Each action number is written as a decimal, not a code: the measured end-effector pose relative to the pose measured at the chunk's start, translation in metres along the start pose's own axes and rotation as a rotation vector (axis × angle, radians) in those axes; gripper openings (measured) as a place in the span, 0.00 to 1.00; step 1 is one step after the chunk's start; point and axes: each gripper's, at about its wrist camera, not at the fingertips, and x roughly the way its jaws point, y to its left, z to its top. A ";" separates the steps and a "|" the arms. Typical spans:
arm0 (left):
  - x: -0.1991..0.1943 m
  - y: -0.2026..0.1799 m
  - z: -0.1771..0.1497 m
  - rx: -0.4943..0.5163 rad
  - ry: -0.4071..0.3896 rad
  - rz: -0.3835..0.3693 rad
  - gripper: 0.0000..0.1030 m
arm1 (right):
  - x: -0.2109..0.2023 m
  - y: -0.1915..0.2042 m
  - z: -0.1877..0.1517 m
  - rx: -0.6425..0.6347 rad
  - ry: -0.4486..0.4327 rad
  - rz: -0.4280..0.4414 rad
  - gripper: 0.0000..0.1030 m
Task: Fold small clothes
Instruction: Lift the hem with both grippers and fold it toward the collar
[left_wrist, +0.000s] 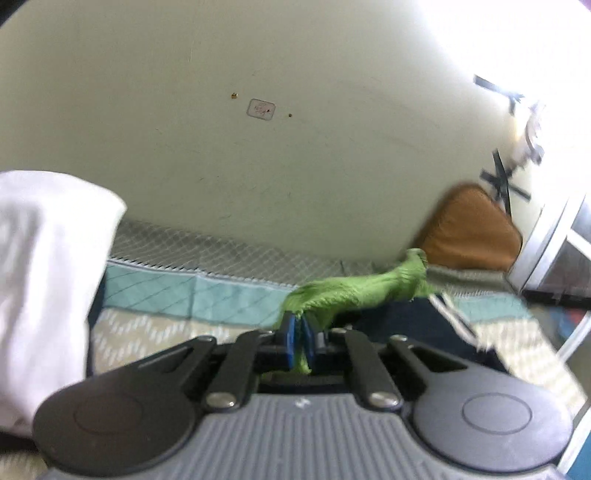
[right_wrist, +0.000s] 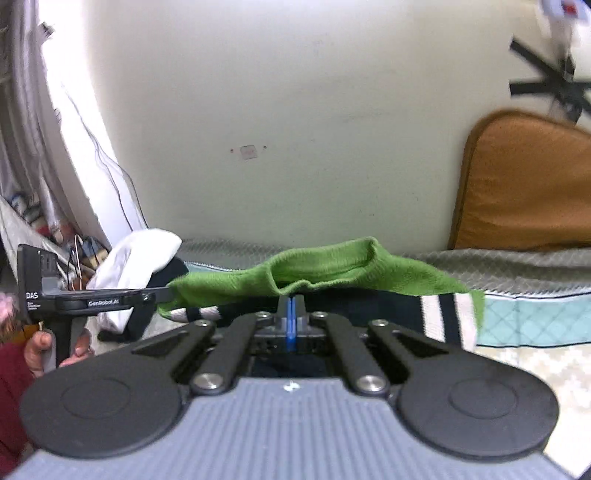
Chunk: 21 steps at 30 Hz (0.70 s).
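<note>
A small green knit garment (right_wrist: 332, 271) hangs stretched in the air above the bed, held at two ends. My right gripper (right_wrist: 291, 301) is shut on its lower edge near the middle. My left gripper (left_wrist: 302, 325) is shut on one end of the green garment (left_wrist: 354, 291), which stretches away to the right in the left wrist view. The left gripper also shows from the side in the right wrist view (right_wrist: 168, 293), pinching the cloth's left end. A dark navy garment (right_wrist: 369, 306) lies on the bed under the green one.
A patterned quilt (right_wrist: 535, 321) covers the bed against a cream wall (right_wrist: 295, 110). An orange cushion (right_wrist: 528, 184) leans at the right. A white garment (right_wrist: 140, 254) lies at the left, large in the left wrist view (left_wrist: 48, 277). Clutter and cables sit far left.
</note>
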 end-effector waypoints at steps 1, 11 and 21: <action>-0.004 -0.003 -0.007 0.004 -0.006 0.010 0.05 | 0.006 -0.001 0.004 0.007 0.000 -0.012 0.07; -0.006 -0.014 -0.057 -0.022 0.069 -0.008 0.06 | 0.046 -0.054 0.010 0.287 -0.059 -0.184 0.59; -0.006 -0.008 -0.057 -0.049 0.103 0.014 0.15 | 0.146 -0.101 -0.015 0.539 0.097 -0.090 0.17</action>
